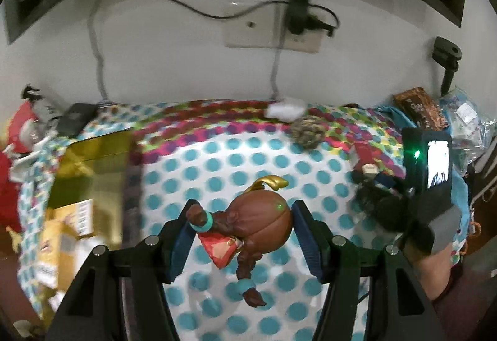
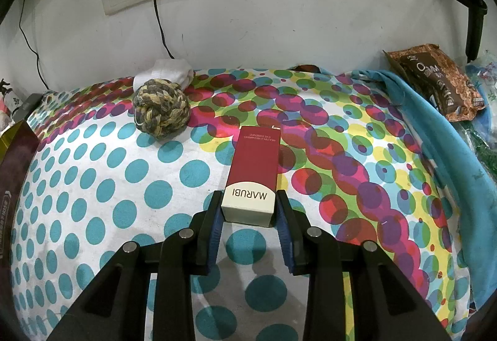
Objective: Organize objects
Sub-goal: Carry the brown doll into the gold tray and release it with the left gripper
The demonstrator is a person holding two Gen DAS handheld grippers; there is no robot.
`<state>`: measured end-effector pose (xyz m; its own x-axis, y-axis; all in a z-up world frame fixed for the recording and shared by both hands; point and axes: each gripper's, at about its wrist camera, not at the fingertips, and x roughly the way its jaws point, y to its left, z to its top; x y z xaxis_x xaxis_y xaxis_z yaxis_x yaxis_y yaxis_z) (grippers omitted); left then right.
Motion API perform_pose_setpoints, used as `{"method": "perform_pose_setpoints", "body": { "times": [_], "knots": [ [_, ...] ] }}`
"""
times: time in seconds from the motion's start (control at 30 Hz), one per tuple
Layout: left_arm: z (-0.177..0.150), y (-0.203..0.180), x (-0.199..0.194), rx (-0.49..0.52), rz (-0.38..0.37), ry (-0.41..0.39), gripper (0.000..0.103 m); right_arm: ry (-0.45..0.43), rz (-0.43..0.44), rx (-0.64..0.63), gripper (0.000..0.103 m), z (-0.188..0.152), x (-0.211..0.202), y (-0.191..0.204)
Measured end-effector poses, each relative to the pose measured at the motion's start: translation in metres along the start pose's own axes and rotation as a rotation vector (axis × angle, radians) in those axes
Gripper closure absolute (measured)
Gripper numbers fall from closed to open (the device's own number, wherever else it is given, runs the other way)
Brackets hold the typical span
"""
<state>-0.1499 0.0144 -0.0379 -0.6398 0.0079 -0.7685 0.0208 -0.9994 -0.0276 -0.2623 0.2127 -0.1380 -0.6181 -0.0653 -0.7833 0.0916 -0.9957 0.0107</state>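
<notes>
The dotted surface [image 2: 93, 191] lies open between the rope ball [image 2: 161, 111] and the blue cloth [image 2: 435, 135]. At the left edge stands a gold box [image 1: 93, 167]. The snack bag [image 2: 435, 83] blocks the far right corner, by the wall.

Our left black two-finger plastic gripper [image 1: 241, 218] has angular, triangular-cut arms, round silver screws at the joints and dark blue ribbed pads on its fingers [image 1: 306, 235]. Our right black two-finger plastic gripper [image 2: 248, 209] is built alike: matte black struts, silver screw heads, blue pads lining its fingers [image 2: 284, 227].
</notes>
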Motion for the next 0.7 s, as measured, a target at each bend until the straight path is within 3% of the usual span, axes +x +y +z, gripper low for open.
{"method": "perform_pose_setpoints", "body": {
  "times": [0.37, 0.7],
  "knots": [
    [-0.042, 0.109, -0.044, -0.170, 0.103, 0.006, 0.041, 0.001, -0.011, -0.008, 0.071, 0.000, -0.001, 0.001],
    [-0.095, 0.158, -0.047, -0.216, 0.133, 0.085, 0.041, -0.001, -0.020, -0.015, 0.071, -0.002, 0.001, 0.002]
  ]
}}
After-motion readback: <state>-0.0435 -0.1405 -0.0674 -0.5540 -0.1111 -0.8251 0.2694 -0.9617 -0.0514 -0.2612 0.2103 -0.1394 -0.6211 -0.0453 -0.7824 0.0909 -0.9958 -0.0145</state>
